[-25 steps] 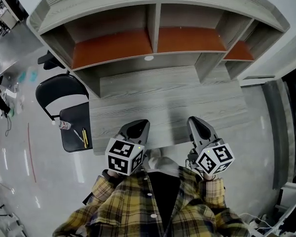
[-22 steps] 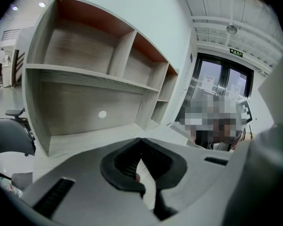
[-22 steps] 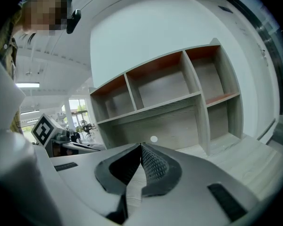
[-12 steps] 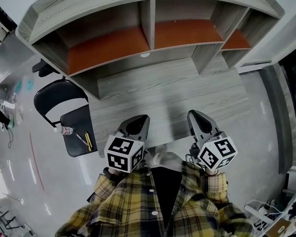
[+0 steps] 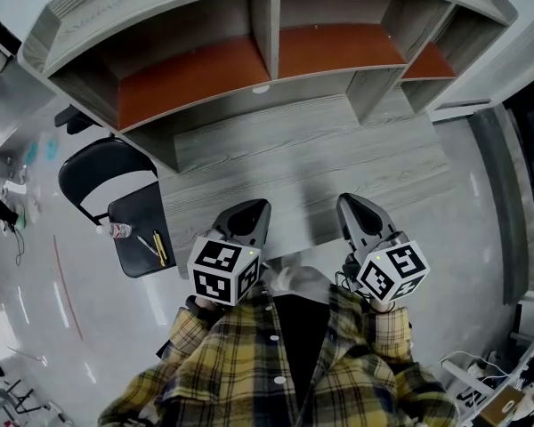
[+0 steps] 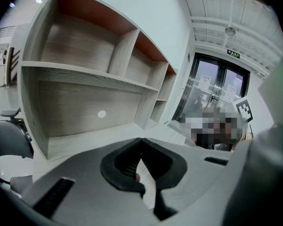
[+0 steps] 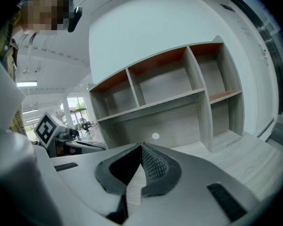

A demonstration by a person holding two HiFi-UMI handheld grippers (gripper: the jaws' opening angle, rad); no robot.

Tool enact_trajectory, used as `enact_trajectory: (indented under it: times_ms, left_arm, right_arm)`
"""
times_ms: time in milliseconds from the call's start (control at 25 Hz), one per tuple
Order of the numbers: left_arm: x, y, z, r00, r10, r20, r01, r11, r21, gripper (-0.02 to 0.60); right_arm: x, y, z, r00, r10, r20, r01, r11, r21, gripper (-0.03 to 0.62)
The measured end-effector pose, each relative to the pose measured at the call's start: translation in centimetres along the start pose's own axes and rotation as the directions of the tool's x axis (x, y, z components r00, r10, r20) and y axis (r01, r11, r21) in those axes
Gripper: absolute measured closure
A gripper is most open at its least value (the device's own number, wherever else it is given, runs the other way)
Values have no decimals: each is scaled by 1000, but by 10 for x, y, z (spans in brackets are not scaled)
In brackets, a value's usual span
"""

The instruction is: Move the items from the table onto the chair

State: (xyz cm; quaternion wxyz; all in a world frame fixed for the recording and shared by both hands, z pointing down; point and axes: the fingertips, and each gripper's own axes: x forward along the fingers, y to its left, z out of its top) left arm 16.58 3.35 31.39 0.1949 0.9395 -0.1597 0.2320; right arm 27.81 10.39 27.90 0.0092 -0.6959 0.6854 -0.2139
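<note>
The grey wooden table has a bare top under its hutch shelves. At the left stands a black chair; on its seat lie a small clear bottle, a yellow pen and a thin silver tool. My left gripper hovers over the table's near edge, shut with nothing in it. My right gripper is beside it at the same edge, also shut and empty. In the left gripper view the jaws meet at the tips; in the right gripper view the jaws are pressed together too.
The hutch has open compartments with orange-brown backs. Shiny grey floor surrounds the table. Another desk with clutter is at the far left. Cables and boxes lie at the lower right. A glass door appears in the left gripper view.
The head view has shifted slightly; both grippers stay at the table's near edge. Nothing was picked up or let go.
</note>
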Motion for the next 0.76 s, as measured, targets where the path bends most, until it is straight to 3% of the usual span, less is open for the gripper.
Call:
enact_trajectory:
  times_ms: [320,520,760]
  left_arm:
    - [6,3,-1,1000,16,-14,-16,1000,5,577]
    - [14,8,1,998,46,-36,-44,997,56,577]
    - [33,11,20,1000,8,-30,-5,996,92,576]
  right_arm:
    - [-1,-8,-1,1000,-1,-4,1,1000,15,577]
    - [-1,-9,-3,1000,8,-12,-8,1000,23,577]
    - [-1,-17,1,1000,14,0,-14,1000,22,577]
